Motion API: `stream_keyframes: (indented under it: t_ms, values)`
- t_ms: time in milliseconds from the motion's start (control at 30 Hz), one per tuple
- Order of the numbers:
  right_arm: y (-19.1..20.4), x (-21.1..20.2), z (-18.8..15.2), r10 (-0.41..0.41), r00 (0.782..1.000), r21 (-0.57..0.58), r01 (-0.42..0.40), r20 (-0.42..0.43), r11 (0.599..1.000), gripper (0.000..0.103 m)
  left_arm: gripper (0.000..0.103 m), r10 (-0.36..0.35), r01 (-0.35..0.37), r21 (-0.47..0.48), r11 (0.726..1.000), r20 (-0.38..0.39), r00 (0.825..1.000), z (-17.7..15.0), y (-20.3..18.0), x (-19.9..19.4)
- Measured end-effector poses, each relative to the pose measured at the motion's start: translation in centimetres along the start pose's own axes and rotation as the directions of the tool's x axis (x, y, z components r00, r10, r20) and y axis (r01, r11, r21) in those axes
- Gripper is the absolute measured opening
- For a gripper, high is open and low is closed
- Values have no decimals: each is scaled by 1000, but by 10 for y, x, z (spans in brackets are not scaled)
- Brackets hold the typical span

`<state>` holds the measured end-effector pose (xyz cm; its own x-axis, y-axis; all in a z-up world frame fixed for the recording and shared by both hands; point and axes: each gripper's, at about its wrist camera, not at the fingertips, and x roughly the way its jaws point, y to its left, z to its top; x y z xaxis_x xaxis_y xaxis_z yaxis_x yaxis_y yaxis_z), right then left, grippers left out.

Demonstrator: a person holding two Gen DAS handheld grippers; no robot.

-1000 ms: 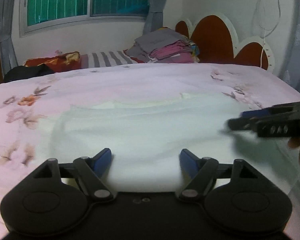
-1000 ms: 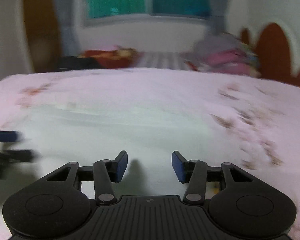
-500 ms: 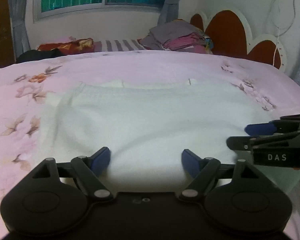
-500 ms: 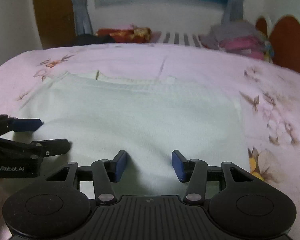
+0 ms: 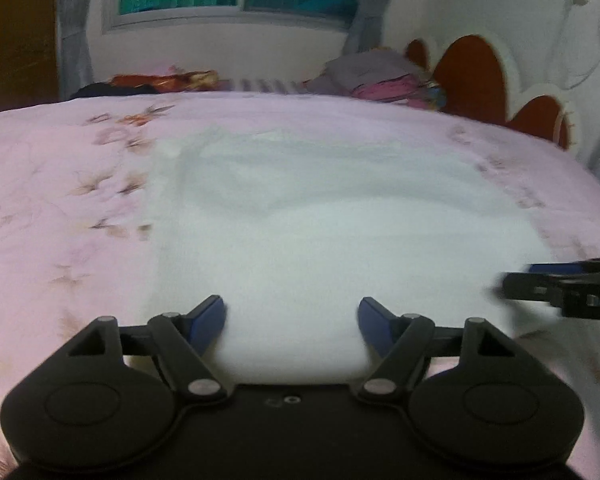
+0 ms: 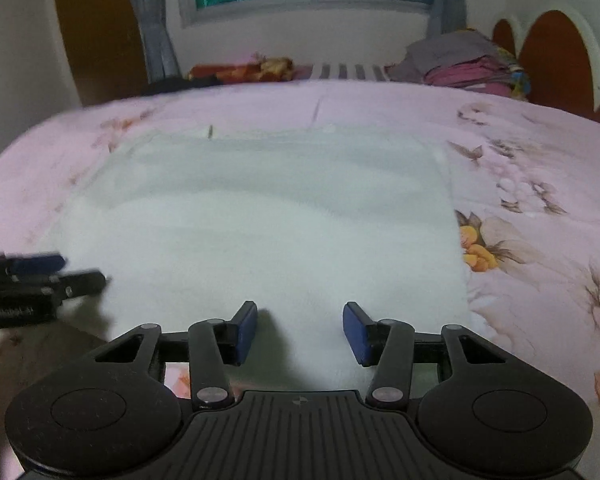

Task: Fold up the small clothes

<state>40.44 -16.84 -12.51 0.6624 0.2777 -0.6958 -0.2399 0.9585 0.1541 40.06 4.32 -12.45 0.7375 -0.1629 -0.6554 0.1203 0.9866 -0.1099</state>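
Observation:
A white garment (image 5: pixel 320 216) lies spread flat on the pink floral bedsheet (image 5: pixel 60 200); it also shows in the right wrist view (image 6: pixel 268 216). My left gripper (image 5: pixel 292 320) is open and empty, over the garment's near edge. My right gripper (image 6: pixel 300 328) is open and empty, also over the near edge, further right. The right gripper shows at the right edge of the left wrist view (image 5: pixel 540 284), and the left gripper shows at the left edge of the right wrist view (image 6: pixel 68 272).
A pile of folded clothes (image 6: pixel 460 64) lies at the far right of the bed by the orange headboard (image 6: pixel 556 52). A striped pillow (image 6: pixel 348 70) and red bedding (image 6: pixel 240 70) lie at the far side under the window. The bedsheet (image 6: pixel 540 220) extends right of the garment.
Both grippers have risen and drawn back toward the garment's near edge. More of the garment shows. Both stay open and empty.

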Motion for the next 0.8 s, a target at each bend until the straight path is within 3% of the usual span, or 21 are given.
stream_keyframes:
  t_ms: [67, 167, 333, 467, 567, 733, 800]
  values:
    - [9, -6, 1, 73, 997, 26, -73, 23, 997, 38, 74, -18, 18, 23, 1000, 0, 1000, 1, -18, 2]
    - [28, 0, 2, 140, 990, 43, -139, -21, 989, 23, 72, -12, 12, -1, 1000, -13, 1000, 0, -29, 6]
    - [19, 1, 2, 89, 994, 29, -88, -61, 996, 22, 71, 30, -31, -54, 998, -16, 999, -11, -4, -2]
    - [-21, -12, -2, -15, 998, 61, 19, -59, 998, 22, 58, 78, -78, -81, 994, -10, 997, -21, 21, -17]
    - [-51, -21, -10, -81, 995, 120, 88, -61, 989, 22, 57, 87, -87, -94, 992, -3, 996, -25, 28, -24]
    - [-57, -32, -15, -91, 994, 110, 97, -55, 989, 21, 58, 122, -122, -87, 989, -14, 992, -20, 20, -28]
    - [-54, -44, -12, -81, 997, 109, 81, 0, 991, 21, 58, 124, -127, -102, 987, -37, 992, -22, 24, -24]
